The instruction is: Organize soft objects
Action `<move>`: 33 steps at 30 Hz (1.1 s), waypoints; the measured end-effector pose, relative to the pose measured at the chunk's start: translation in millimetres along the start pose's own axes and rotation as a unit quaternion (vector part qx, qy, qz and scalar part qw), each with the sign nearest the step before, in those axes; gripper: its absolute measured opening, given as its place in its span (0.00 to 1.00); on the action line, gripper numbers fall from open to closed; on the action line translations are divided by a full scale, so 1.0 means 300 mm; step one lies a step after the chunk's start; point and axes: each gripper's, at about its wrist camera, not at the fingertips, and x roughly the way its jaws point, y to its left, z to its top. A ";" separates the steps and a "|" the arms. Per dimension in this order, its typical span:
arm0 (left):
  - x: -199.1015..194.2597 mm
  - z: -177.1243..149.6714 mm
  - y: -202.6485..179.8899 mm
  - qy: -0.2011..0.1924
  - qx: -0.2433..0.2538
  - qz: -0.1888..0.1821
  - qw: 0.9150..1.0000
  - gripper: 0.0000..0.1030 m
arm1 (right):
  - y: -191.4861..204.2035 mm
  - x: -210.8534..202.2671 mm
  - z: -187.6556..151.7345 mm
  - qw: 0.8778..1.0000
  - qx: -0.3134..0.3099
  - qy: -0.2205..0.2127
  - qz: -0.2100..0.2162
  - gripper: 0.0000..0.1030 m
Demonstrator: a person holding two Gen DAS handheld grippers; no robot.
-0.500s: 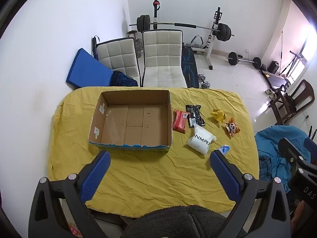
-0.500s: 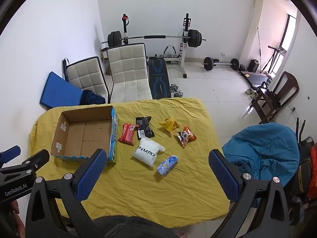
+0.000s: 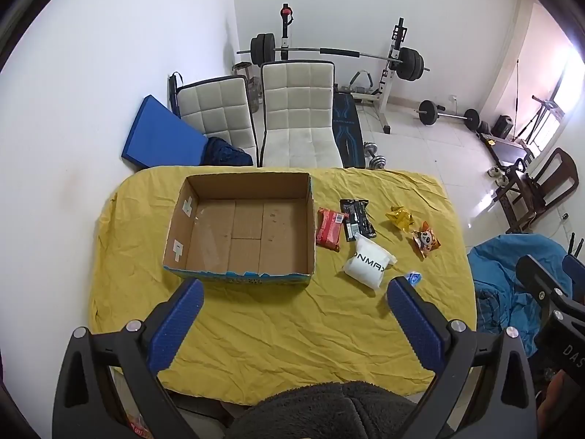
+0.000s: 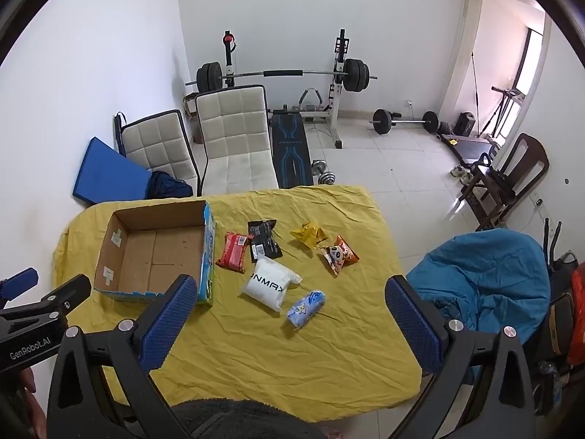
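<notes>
An empty open cardboard box (image 3: 241,230) (image 4: 157,252) stands on the yellow-covered table (image 3: 278,329) (image 4: 278,347). To its right lie a red packet (image 3: 329,228) (image 4: 233,252), a black packet (image 3: 356,217) (image 4: 264,243), a white pouch (image 3: 367,262) (image 4: 270,282), a yellow wrapper (image 3: 400,217) (image 4: 309,235), an orange panda packet (image 3: 426,243) (image 4: 339,254) and a blue-white packet (image 3: 414,278) (image 4: 306,308). My left gripper (image 3: 292,325) and right gripper (image 4: 289,323) are both open and empty, held high above the table's near side.
Two white padded chairs (image 3: 296,117) and a blue mat (image 3: 161,135) stand behind the table. A weight bench with a barbell (image 3: 336,53) is at the back wall. A blue beanbag (image 4: 486,285) and a wooden chair (image 4: 512,179) are to the right.
</notes>
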 end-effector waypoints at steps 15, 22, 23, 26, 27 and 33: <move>-0.019 0.014 -0.002 -0.007 0.000 -0.006 1.000 1.00 | 0.027 -0.015 0.012 1.000 -0.002 -0.008 -0.011 1.00; -0.025 0.012 0.007 -0.011 -0.006 -0.004 1.000 1.00 | 0.021 -0.015 0.007 1.000 -0.002 -0.007 -0.005 1.00; -0.023 0.007 0.011 -0.012 -0.007 -0.004 1.000 1.00 | 0.019 -0.015 0.004 1.000 -0.002 -0.007 -0.004 1.00; -0.022 0.008 0.013 -0.011 -0.005 -0.004 1.000 1.00 | 0.018 -0.015 0.000 1.000 -0.002 -0.006 -0.004 1.00; -0.021 0.008 0.014 -0.010 -0.004 -0.003 1.000 1.00 | 0.018 -0.016 -0.002 1.000 -0.002 -0.007 -0.004 1.00; -0.023 -0.003 0.015 -0.012 -0.003 -0.005 1.000 1.00 | 0.022 -0.015 0.001 1.000 -0.003 -0.010 -0.004 1.00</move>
